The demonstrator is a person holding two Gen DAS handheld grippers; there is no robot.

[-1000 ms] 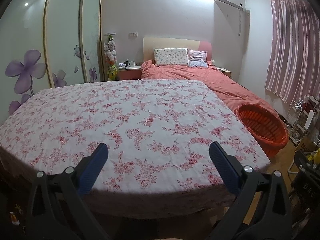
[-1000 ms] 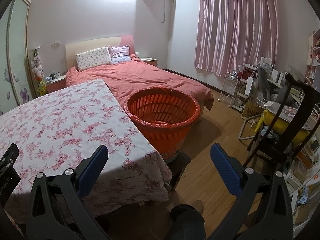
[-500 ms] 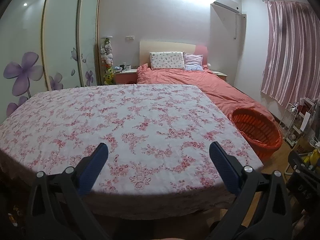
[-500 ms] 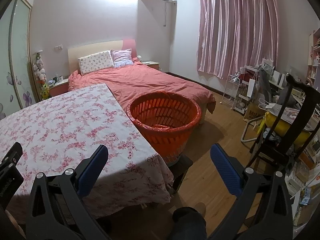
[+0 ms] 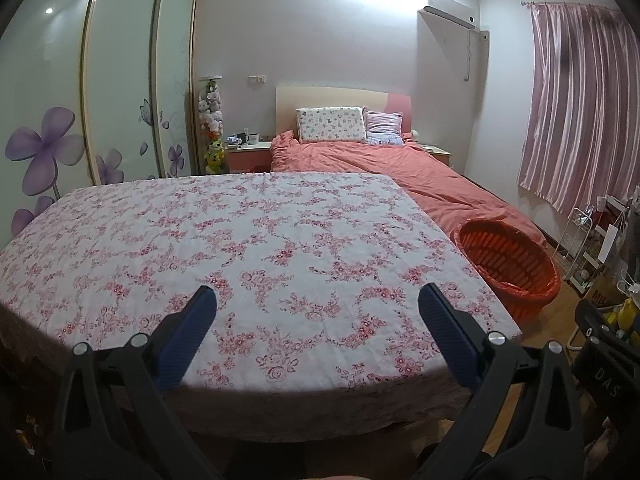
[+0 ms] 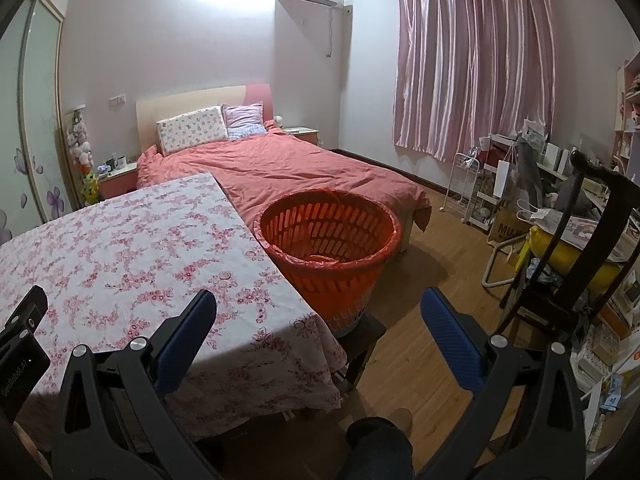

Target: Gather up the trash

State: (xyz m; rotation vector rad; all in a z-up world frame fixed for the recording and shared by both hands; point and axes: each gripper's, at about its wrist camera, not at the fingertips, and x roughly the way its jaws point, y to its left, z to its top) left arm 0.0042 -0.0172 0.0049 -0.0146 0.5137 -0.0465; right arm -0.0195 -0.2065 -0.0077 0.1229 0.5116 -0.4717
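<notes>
Left hand-held gripper [image 5: 316, 312] and right hand-held gripper [image 6: 318, 316] gape wide, empty (no trash visible on the table [image 5: 240, 240]); next, probably search beyond the orange basket [image 6: 332, 240].

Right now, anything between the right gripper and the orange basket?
Right wrist view: the right gripper is open and empty. Between it and the orange basket lie only the floral tablecloth's corner and the dark stool under the basket.

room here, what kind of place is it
A home bedroom: a made bed with pillows against the far wall, pink curtains over the window, and a wardrobe with flower-print sliding doors. A table in floral cloth and an orange basket stand nearer.
</notes>
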